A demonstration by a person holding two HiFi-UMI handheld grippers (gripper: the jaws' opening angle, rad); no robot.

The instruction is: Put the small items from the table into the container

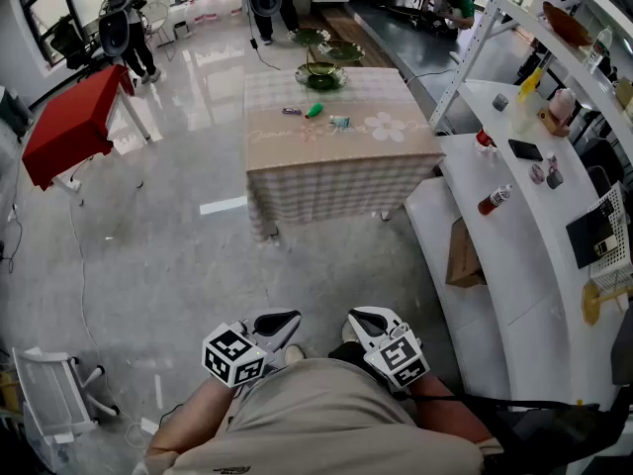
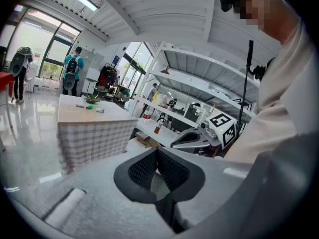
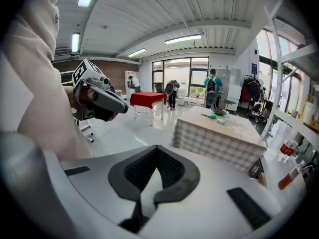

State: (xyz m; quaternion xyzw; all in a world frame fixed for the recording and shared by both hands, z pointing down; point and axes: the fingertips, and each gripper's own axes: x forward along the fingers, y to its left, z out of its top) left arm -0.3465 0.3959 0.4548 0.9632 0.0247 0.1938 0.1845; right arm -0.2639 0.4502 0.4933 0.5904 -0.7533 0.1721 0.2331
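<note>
At far left stands a red table, well apart from me. My left gripper is held low, close against my body. Its jaws are together, tip to tip, with nothing between them. Ahead, across open floor, stands the table under a checked cloth. Three small things lie on its top in a loose row: a purple item, a green item just beside it, and a pale blue item near that. The bowl, green, sits at the table's far edge, behind the three items and apart from them. My right gripper is held beside the left, also against my body, and its jaws are closed and empty. Both grippers are well apart from the table. At right runs a white counter carrying a bottle.
</note>
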